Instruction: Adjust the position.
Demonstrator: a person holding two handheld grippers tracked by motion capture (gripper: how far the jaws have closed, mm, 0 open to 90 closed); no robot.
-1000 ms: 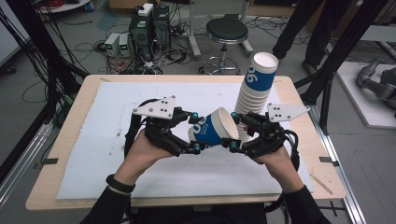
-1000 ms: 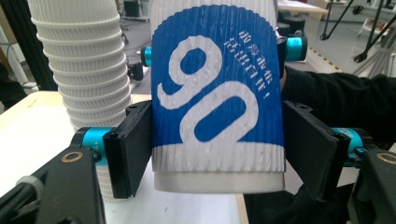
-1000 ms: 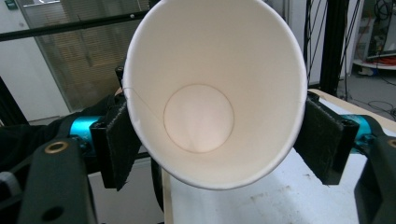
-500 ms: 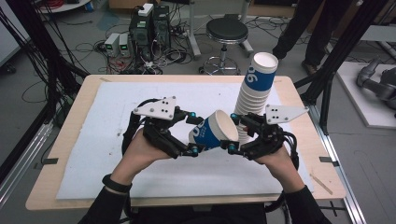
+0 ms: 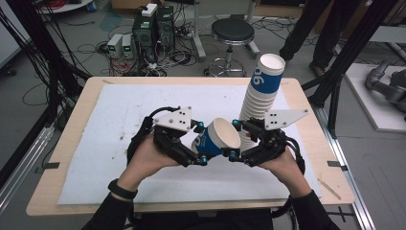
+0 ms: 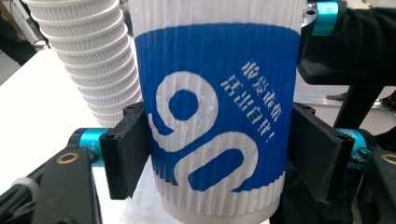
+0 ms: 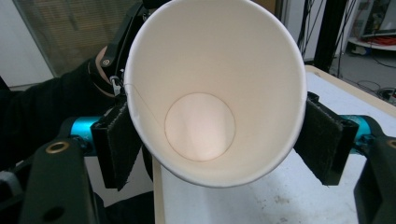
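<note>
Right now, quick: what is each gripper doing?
Left gripper: fingers just closing, pressed on the blue-and-white paper cup.
Right gripper: shut on the same cup, near its rim.

my left black metal-framed tongs [image 5: 201, 144]: grey three-cornered top plate, teal knobs | my right black tongs [image 5: 233, 139]: same plate, black cable | my sleeves: dark | left wrist: black band [image 5: 121, 189]
</note>
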